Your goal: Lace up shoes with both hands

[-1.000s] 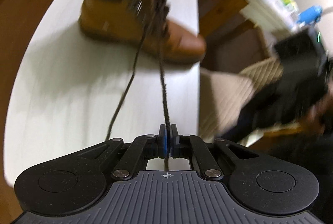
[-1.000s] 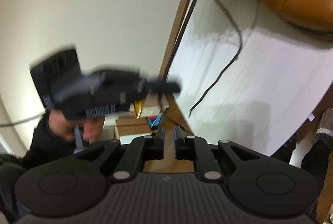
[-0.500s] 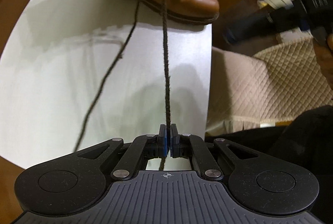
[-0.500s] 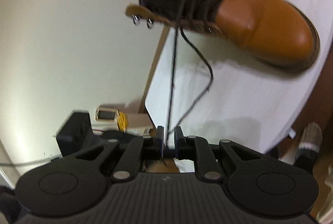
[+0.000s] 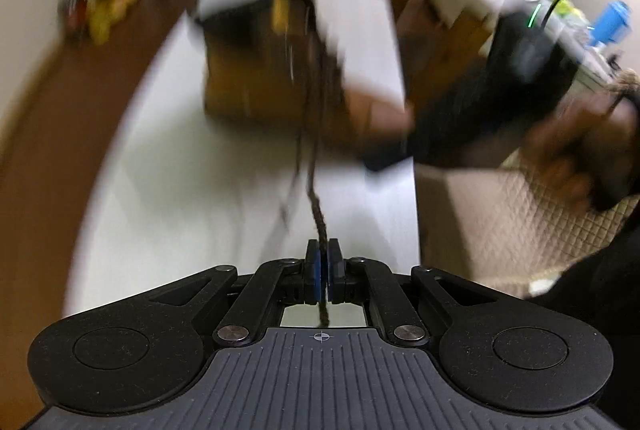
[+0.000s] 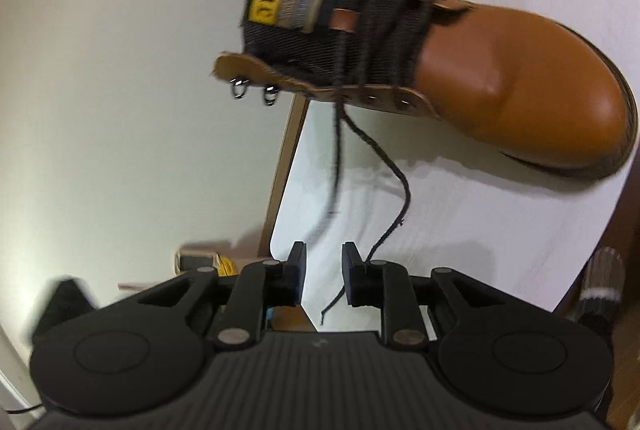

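Boot (image 5: 276, 70) motion-blurred, laces (image 5: 316, 190) smeared

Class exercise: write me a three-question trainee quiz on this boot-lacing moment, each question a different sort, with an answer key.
1. True or false: the left claw is shut on a lace.
2. Multiple choice: between the right claw's pads is (A) a lace, (B) a metal hook, (C) nothing.
3. Fill in: the boot stands on a white ____.

Key: 1 true. 2 C; the jaws are opening, and the loose lace end lies beside the right finger. 3 table.
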### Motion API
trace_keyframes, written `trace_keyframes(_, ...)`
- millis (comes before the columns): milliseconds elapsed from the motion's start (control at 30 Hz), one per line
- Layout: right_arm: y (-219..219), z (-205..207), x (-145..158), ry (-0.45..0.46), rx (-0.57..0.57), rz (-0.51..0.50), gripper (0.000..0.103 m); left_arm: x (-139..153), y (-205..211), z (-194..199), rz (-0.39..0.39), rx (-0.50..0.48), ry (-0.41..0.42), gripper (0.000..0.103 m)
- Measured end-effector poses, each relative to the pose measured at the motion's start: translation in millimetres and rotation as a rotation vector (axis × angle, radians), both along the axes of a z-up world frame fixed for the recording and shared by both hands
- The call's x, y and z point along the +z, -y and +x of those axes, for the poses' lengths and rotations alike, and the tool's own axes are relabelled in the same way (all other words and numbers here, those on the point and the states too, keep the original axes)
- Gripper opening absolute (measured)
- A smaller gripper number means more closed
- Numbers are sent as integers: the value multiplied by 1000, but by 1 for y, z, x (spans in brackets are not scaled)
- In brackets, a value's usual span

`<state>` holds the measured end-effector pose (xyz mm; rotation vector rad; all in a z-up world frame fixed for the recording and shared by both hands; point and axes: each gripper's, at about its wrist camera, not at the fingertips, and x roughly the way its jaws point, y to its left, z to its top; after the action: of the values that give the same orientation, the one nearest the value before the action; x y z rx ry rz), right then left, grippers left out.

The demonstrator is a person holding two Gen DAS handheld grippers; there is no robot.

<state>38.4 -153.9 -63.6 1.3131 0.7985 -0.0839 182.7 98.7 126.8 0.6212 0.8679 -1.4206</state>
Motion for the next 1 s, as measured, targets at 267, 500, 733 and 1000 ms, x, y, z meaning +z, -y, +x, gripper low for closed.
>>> trace_keyframes(267,-7,-16,-3,-9,-153,15,23,75,13,53,-226,35,101,3)
trace_keyframes(500,-20,-17,-18,-34,-183,30,24,-16,-25,69,24,142,56,8)
trace_keyframes(733,-31,-6,-28,-89,-147,24,24,-95,-90,58,181,216,-57,20)
trace_keyframes(1000,-39,11,-23,-158,-61,-15,24,-160,-99,19,247,87,-42,20)
